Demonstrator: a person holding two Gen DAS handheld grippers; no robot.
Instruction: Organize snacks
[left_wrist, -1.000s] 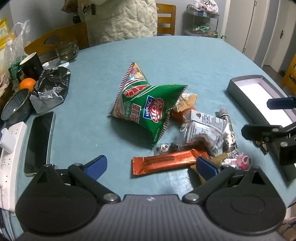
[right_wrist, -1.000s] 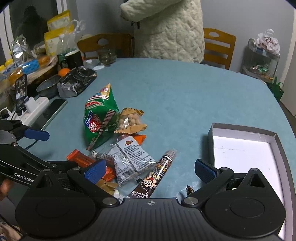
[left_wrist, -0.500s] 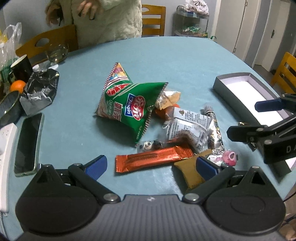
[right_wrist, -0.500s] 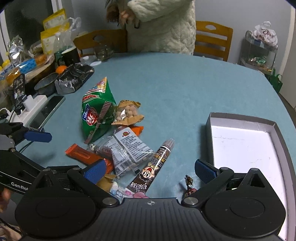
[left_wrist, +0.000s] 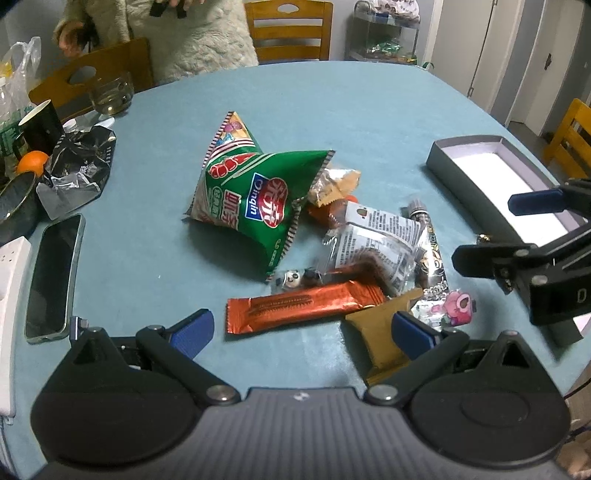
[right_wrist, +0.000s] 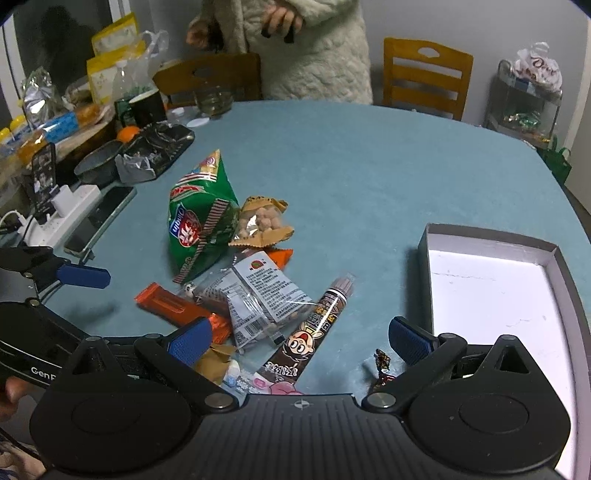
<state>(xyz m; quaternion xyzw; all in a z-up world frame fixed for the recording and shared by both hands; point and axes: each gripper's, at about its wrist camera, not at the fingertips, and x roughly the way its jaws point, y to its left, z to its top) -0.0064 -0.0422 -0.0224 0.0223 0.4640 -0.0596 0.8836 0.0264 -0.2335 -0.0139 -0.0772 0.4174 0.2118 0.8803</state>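
Note:
A pile of snacks lies mid-table: a green chip bag (left_wrist: 255, 206) (right_wrist: 199, 225), an orange bar (left_wrist: 303, 308) (right_wrist: 173, 304), a clear nut packet (left_wrist: 373, 243) (right_wrist: 258, 299), a brown chocolate stick (right_wrist: 314, 328) (left_wrist: 430, 254), a tan packet (left_wrist: 380, 336), a pink candy (left_wrist: 456, 304) and a small wrapped candy (right_wrist: 382, 369). An empty grey box (right_wrist: 491, 288) (left_wrist: 491, 173) lies to the right. My left gripper (left_wrist: 303, 330) is open, just short of the orange bar. My right gripper (right_wrist: 301, 338) is open over the chocolate stick's near end.
At the table's left edge are a phone (left_wrist: 53, 273), a power strip (right_wrist: 62, 214), a crumpled silver bag (left_wrist: 75, 170), a dark bowl (right_wrist: 98, 166), an orange (left_wrist: 31, 162), a black mug (left_wrist: 42, 122) and a glass bowl (left_wrist: 110, 94). A person in a white coat (right_wrist: 314, 48) stands behind wooden chairs (right_wrist: 424, 77).
Both grippers have drawn back and risen slightly, so the snack pile and box sit farther ahead in both views. Both stay open. The person at the back moved their hands.

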